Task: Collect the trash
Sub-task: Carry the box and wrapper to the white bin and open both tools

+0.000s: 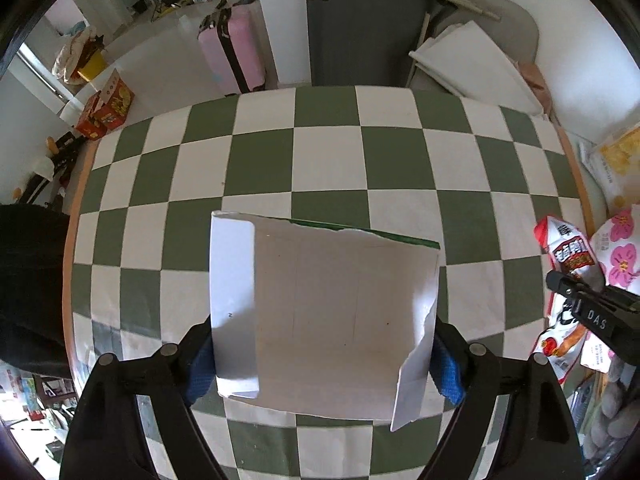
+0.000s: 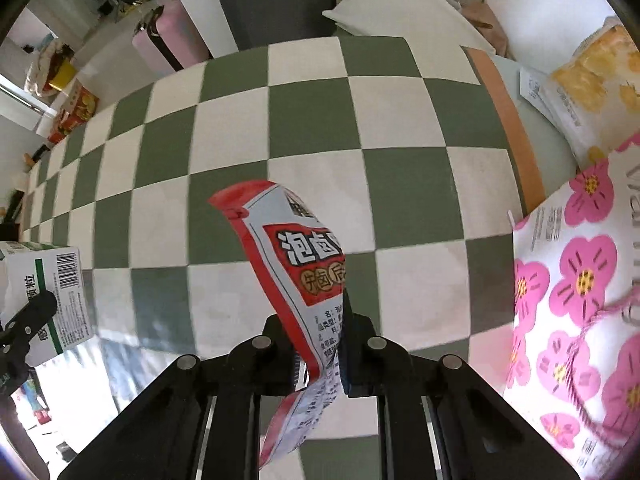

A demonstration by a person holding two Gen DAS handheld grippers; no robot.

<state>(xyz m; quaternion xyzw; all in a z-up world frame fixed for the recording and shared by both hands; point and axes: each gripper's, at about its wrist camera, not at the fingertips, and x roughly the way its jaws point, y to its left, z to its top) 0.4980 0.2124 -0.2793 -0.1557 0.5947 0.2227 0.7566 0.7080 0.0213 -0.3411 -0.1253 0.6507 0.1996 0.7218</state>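
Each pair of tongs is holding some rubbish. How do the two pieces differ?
The carton is stiff white card, torn open; the wrapper is floppy, printed red and white. The left tongs stand wide around the carton; the right tongs pinch the wrapper thin. Both are off the table.

I saw a green-and-white checkered table (image 1: 320, 148) with an orange rim. Past its far edge stood a pink suitcase (image 1: 232, 52) and a grey folded cot (image 1: 364, 32); off its far left corner sat red cartons (image 1: 108, 110).
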